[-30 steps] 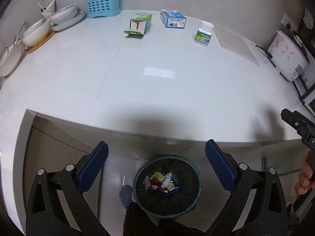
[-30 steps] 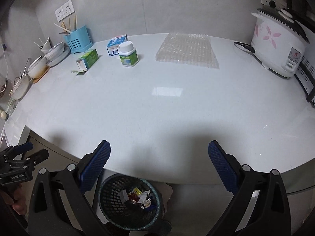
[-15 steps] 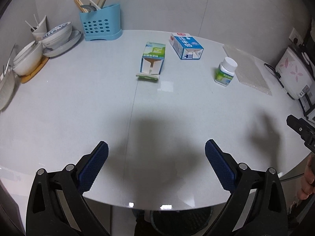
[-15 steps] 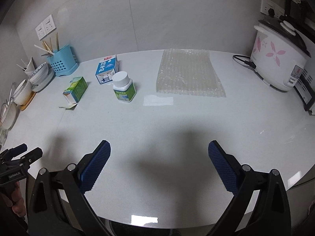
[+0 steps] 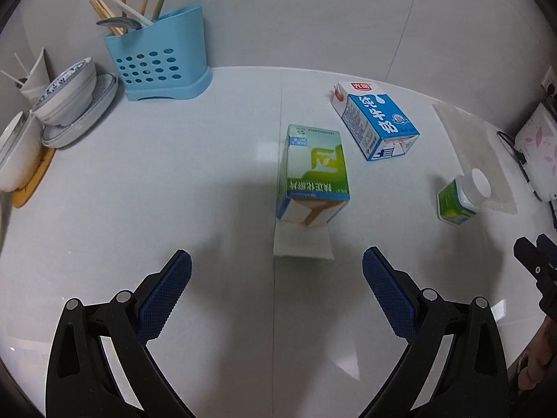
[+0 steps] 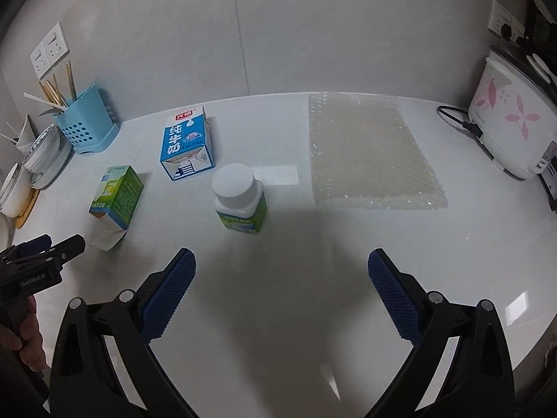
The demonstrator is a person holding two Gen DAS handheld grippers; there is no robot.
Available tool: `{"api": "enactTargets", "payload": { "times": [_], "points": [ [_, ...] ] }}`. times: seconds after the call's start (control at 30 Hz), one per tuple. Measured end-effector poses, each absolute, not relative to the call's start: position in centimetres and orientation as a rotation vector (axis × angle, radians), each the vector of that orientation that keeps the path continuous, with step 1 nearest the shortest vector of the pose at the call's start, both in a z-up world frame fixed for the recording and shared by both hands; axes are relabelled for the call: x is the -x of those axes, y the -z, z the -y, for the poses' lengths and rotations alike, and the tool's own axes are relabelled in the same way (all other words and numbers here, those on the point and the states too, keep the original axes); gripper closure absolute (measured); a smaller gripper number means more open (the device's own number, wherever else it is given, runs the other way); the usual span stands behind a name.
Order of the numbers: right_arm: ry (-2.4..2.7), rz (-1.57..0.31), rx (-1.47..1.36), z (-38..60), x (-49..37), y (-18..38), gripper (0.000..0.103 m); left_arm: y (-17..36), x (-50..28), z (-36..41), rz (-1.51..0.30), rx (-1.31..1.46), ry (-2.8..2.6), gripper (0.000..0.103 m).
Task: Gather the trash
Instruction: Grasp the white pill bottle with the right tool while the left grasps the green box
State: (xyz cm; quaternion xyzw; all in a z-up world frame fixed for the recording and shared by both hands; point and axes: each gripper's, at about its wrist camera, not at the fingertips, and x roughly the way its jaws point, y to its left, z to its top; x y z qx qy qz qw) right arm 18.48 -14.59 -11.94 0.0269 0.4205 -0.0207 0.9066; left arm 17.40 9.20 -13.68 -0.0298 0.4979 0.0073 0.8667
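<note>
A green carton (image 5: 313, 170) (image 6: 116, 196) lies on the white counter with its end flap open toward me, just ahead of my left gripper (image 5: 276, 275), which is open and empty. A blue milk carton (image 5: 376, 120) (image 6: 186, 142) lies behind it. A green bottle with a white cap (image 6: 240, 202) (image 5: 461, 198) stands upright ahead and left of my right gripper (image 6: 282, 275), also open and empty. A sheet of bubble wrap (image 6: 369, 156) (image 5: 473, 153) lies flat further right.
A blue utensil holder (image 5: 158, 57) (image 6: 85, 122) with chopsticks stands at the back left beside stacked bowls and plates (image 5: 66, 101). A white rice cooker (image 6: 511, 118) with its black cord sits at the right. A hand (image 6: 21, 331) holds the left gripper's handle.
Both grippers have risen from beside the bin below the counter edge and moved forward over the counter. The cartons and the bottle now appear much closer. Both grippers stayed open.
</note>
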Motion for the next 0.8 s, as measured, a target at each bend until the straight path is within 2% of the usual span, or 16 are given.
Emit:
{"api": "enactTargets", "payload": {
  "times": [0.57,0.67,0.8],
  "points": [
    [0.165,-0.944,-0.127,12.2,-26.5,15.3,0.009,17.3,-25.3,-8.5,-1.108,0.046,0.021,0.008],
    [0.165,-0.967,-0.146,12.2,-26.9,16.1,0.011,17.7,-25.6,-8.6,-1.119,0.048,0.014,0.016],
    [0.173,-0.973,-0.140,12.0,-27.1,16.4,0.020,18.2,-25.8,-8.5,-1.139,0.052,-0.005,0.030]
  ]
}}
